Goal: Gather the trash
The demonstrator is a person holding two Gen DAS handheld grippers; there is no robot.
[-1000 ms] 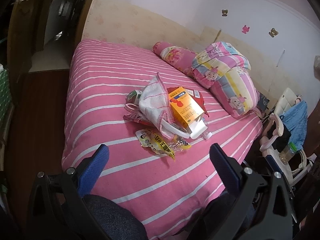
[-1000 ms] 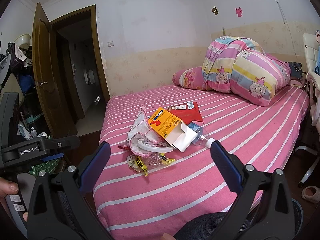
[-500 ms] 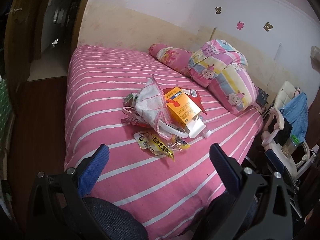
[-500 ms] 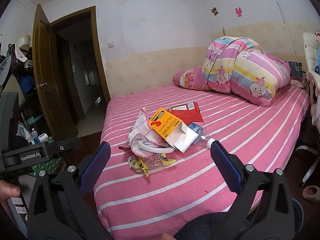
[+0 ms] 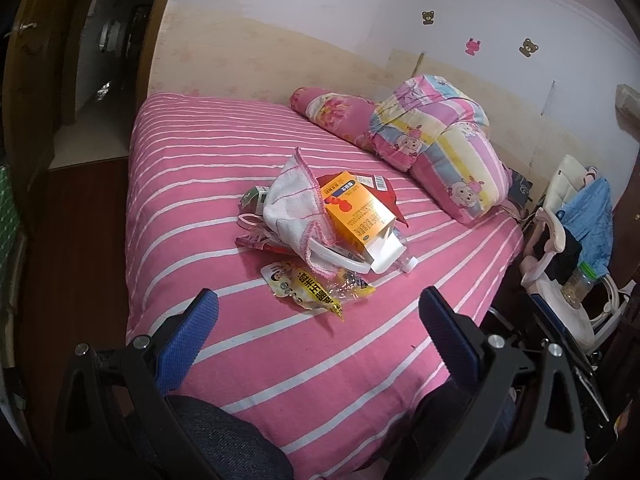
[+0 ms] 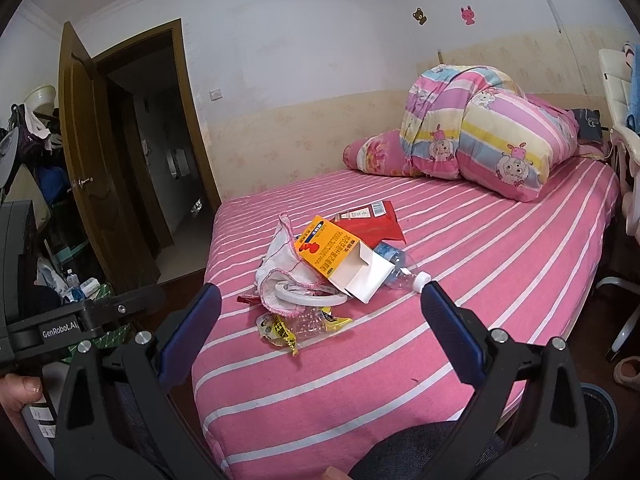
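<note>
A pile of trash lies mid-bed: an orange carton (image 5: 354,211) (image 6: 336,252) with an open white end, a white cloth with pink edging (image 5: 294,208) (image 6: 280,258), a white tape ring (image 6: 310,294), a clear plastic bottle (image 6: 398,268), a red wrapper (image 6: 370,226) and a yellow snack wrapper (image 5: 308,290) (image 6: 286,330). My left gripper (image 5: 318,312) is open and empty, short of the pile. My right gripper (image 6: 320,308) is open and empty, also short of the pile.
The pink striped bed (image 5: 208,184) has a rolled quilt (image 5: 444,140) (image 6: 480,132) at its far end. A chair with clothes and a jar (image 5: 576,284) stands right of the bed. An open wooden door (image 6: 84,152) and clutter are at the left.
The left wrist view has shifted slightly, with the pile sitting a little higher and further left. The right gripper has barely moved. Both stay open.
</note>
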